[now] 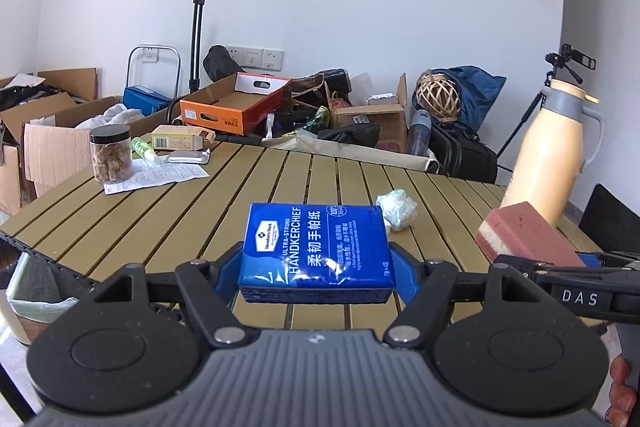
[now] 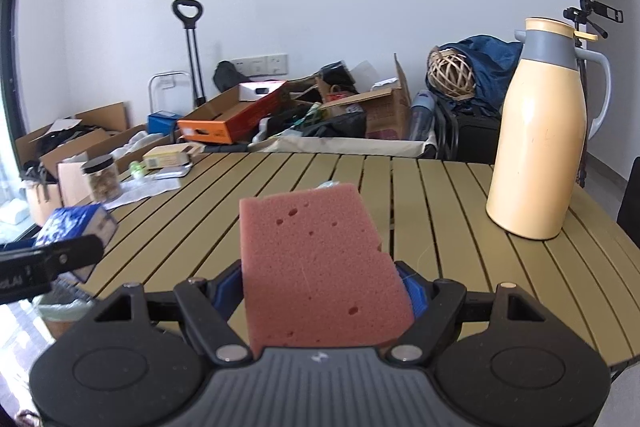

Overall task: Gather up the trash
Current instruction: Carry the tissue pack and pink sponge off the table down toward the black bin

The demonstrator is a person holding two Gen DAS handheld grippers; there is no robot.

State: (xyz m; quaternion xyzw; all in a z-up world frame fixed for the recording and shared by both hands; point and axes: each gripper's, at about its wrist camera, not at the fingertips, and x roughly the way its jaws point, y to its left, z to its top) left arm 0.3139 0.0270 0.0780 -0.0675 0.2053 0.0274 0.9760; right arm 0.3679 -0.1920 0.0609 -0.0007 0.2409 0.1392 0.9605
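Observation:
My left gripper (image 1: 316, 277) is shut on a blue handkerchief tissue pack (image 1: 316, 253) and holds it above the slatted table (image 1: 168, 211). My right gripper (image 2: 320, 287) is shut on a pink sponge (image 2: 320, 267), also above the table (image 2: 440, 211). The sponge shows at the right in the left wrist view (image 1: 528, 237), the tissue pack at the left in the right wrist view (image 2: 76, 227). A crumpled white tissue wad (image 1: 397, 207) lies on the table just beyond the pack. A bin with a pale green liner (image 1: 36, 301) stands below the table's left edge.
A beige thermos jug (image 2: 540, 151) stands at the table's right. At the far left are a snack jar (image 1: 111, 153), a paper sheet (image 1: 160, 175), a small green bottle (image 1: 144, 149), a foil blister pack (image 1: 188, 157) and a small box (image 1: 180, 139). Cartons and bags crowd the floor behind.

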